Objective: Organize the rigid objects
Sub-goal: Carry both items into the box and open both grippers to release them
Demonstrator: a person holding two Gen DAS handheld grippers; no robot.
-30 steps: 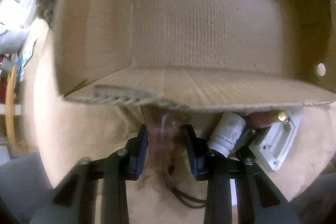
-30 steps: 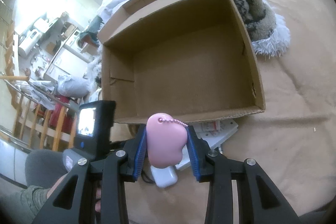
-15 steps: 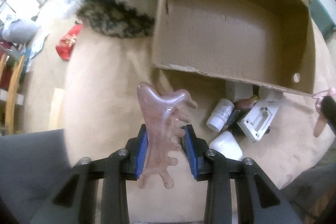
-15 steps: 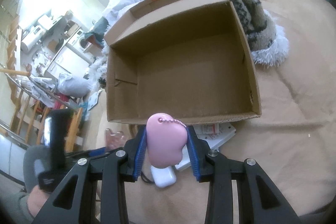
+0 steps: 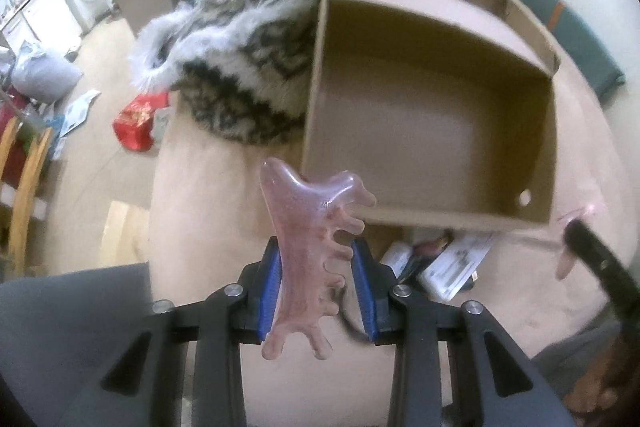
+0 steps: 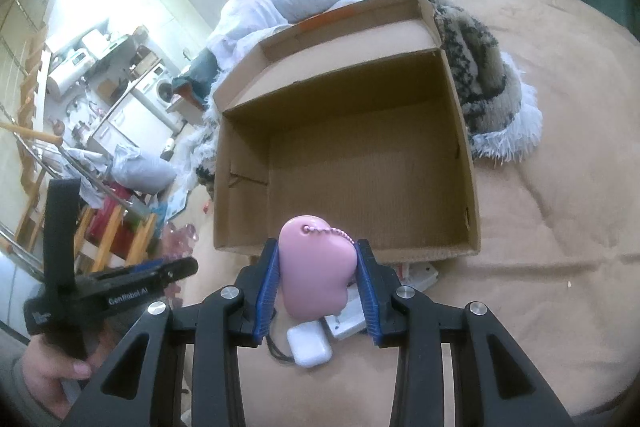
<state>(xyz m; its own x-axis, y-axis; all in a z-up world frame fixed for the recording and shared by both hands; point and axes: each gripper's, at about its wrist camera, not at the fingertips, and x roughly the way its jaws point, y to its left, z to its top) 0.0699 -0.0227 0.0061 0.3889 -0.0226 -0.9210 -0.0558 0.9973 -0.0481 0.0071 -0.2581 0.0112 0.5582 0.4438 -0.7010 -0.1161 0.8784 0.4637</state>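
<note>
Left wrist view: your left claw (image 5: 316, 283) clamps a translucent pink stone comb (image 5: 308, 247), your right claw (image 6: 317, 285) a pink rounded charm (image 6: 316, 271); the brown cardboard box (image 6: 456, 131) holds nothing yet, and items remain beside its near wall.

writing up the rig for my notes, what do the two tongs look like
Both tongs, left and right, are black angular frames with triangular cut-outs and silver screw heads. Each finger carries a ribbed blue pad. In the right wrist view the left one's black body bears white "GenRobot.AI" lettering and an upright black handle.

Small items (image 5: 452, 263) half-hidden behind box wall (image 5: 440, 219) — labels unreadable, right gripper (image 5: 576, 227) blurred
</note>
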